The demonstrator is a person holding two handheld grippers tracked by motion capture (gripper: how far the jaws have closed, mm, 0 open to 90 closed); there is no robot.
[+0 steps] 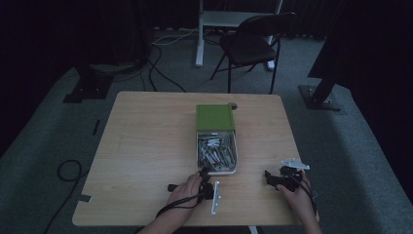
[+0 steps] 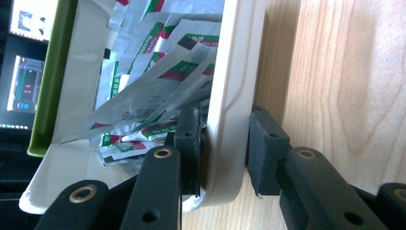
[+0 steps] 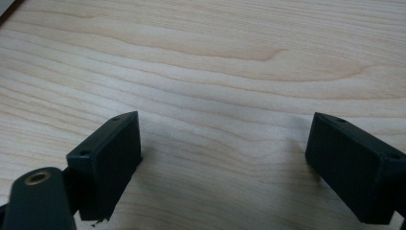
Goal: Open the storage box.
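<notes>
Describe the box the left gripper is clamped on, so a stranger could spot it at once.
On the wooden table, look near the middle. The shallow white box is full of silvery sachets, with its green lid slid halfway back; the left gripper pinches its near rim.

We see a table (image 3: pixel 201 57) of pale, matt wood with smooth grain. The box (image 2: pixel 230 96) looks like smooth cream plastic with a faint sheen, its lid (image 1: pixel 215 117) matt green. The sachets (image 2: pixel 158 81) are glossy foil. The pads (image 3: pixel 107 163) are matt black.

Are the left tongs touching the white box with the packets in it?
Touching. In the left gripper view the left tongs pinch the box's white rim, one pad inside by the packets, one outside.
</notes>
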